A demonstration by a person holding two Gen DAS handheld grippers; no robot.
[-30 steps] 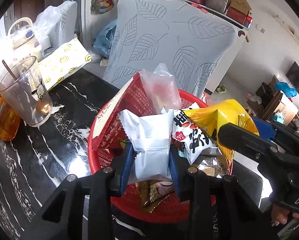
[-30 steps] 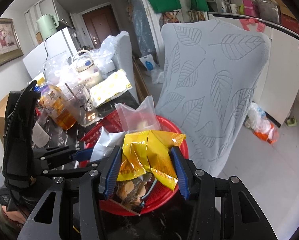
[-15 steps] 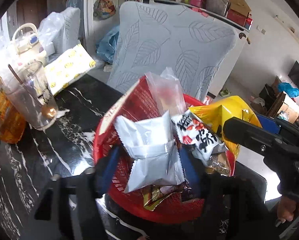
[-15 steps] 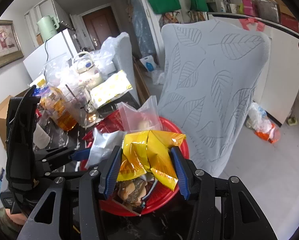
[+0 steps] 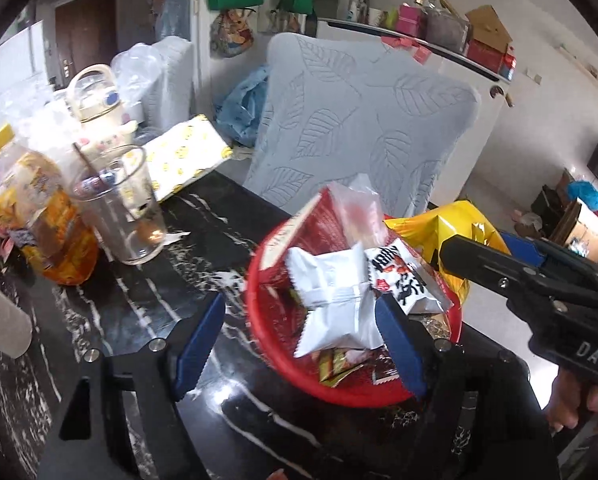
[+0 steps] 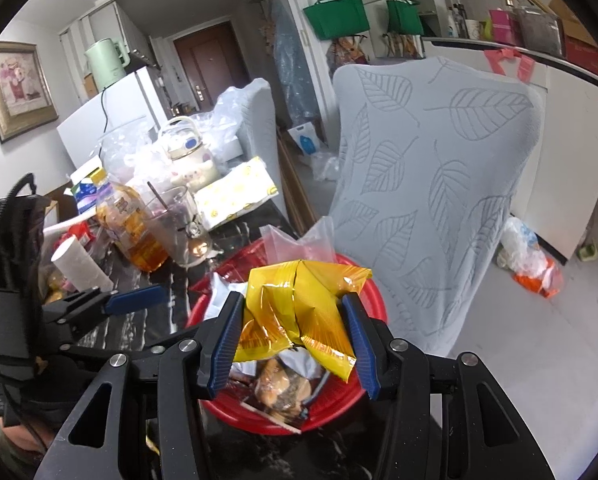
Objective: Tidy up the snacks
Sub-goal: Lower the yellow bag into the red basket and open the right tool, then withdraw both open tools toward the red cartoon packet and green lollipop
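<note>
Left wrist view shows your left gripper (image 5: 299,336) with its jaws spread wide, one blue pad over the black marble table (image 5: 111,304) and the other at the near side of the red basket (image 5: 255,312). Nothing is between them; the white packet (image 5: 335,304) lies on top of the heap in the basket, free of both pads — a sensible spot, since the pile beneath props it up and the rim keeps it from sliding off.

Beside it sits a small silver packet (image 5: 403,280) printed with bold black and red Chinese characters; you cannot read them with any confidence at this blur. A red box (image 5: 315,228) leans against the far wall of the basket, and a clear plastic bag (image 5: 359,208) stands up behind the packets.

Your right gripper (image 6: 295,344) is clamped on the crumpled yellow bag (image 6: 299,312), holding it directly above the basket — probably so it can be dropped onto the heap. No print on the bag is legible. The letters "DAS" show on the right gripper's body in the left view.

To the left of the basket stand a glass tumbler (image 5: 119,208) with a spoon in it and an orange drink bottle (image 5: 39,216), well clear of the work.
</note>
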